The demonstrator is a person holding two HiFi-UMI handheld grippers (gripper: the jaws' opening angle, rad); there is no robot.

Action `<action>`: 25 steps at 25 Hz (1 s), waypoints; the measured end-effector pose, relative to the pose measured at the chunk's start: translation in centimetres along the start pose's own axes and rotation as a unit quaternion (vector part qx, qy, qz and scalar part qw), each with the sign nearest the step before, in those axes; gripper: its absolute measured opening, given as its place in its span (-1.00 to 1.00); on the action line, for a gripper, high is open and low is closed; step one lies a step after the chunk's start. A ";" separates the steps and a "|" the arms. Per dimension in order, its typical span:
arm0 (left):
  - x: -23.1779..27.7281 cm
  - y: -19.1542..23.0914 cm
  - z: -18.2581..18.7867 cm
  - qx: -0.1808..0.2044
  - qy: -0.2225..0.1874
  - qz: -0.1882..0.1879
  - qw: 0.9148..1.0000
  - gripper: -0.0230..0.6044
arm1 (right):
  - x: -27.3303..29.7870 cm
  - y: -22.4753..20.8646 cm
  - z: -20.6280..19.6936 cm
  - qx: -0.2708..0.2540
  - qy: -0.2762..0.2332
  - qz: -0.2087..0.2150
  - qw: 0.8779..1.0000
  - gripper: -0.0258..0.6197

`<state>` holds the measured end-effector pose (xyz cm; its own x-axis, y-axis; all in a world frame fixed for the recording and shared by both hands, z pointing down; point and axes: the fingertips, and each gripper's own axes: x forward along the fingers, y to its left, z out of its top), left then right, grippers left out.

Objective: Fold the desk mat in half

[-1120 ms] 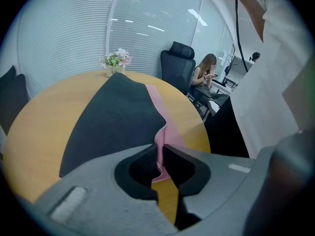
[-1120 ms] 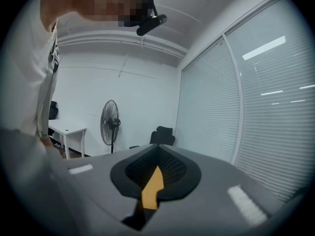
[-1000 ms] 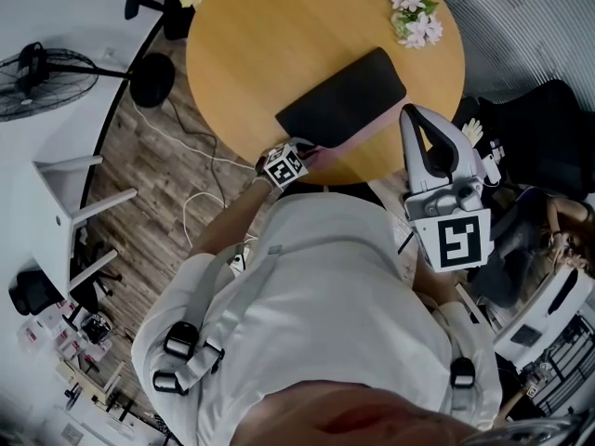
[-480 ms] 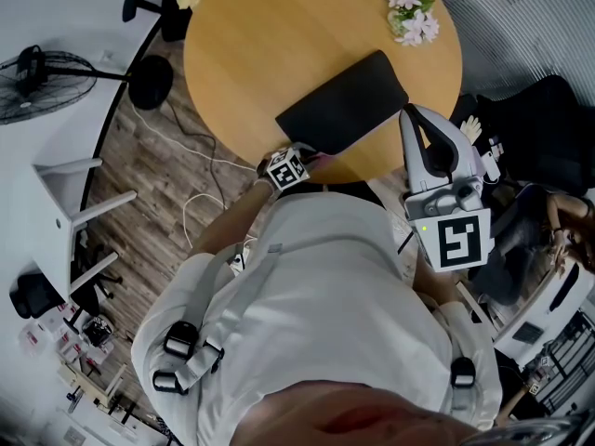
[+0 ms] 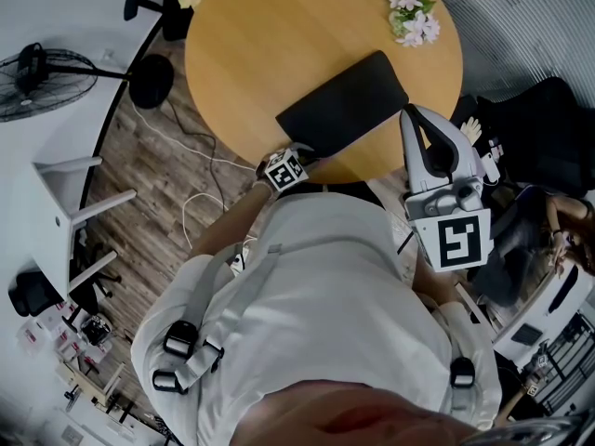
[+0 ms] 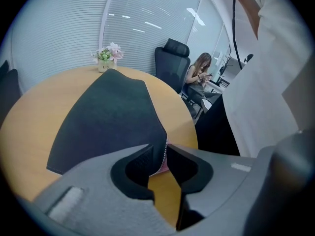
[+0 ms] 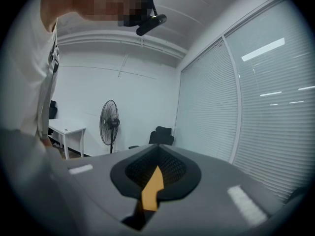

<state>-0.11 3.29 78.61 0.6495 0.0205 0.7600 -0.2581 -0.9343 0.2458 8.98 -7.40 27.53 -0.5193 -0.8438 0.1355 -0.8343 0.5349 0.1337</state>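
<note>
The desk mat lies doubled on the round wooden table, dark side up. In the left gripper view the mat stretches away from me, and a sliver of its pink underside shows at the near corner. My left gripper is at the table's near edge. Its jaws are opening, with that corner between them and a gap beside it. My right gripper is held off the table's right edge and points upward. Its jaws are shut on nothing.
A small pot of pink flowers stands at the table's far right edge. A standing fan, a white side table and loose cables are on the floor to the left. An office chair and a seated person are beyond the table.
The pink strip that showed along the mat's near right edge is gone from view, and the mat lies flatter. Both grippers have hardly moved.
</note>
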 end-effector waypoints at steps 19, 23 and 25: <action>-5.3 2.6 6.9 -0.034 -0.106 0.054 0.992 -0.64 | 0.3 0.4 0.1 -0.005 0.003 0.005 1.000 -0.91; -7.3 4.2 9.3 -0.037 -0.136 0.081 0.987 -0.68 | 0.3 0.3 0.1 -0.008 0.004 0.002 1.000 -0.91; -8.4 5.2 10.1 -0.045 -0.150 0.100 0.983 -0.69 | 0.4 0.1 0.1 -0.011 0.005 0.000 1.000 -0.91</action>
<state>0.32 -5.37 67.47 0.7579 -0.2782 0.5901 -0.4549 -0.8737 0.1724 8.67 -7.67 27.51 -0.5167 -0.8439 0.1445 -0.8305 0.5350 0.1550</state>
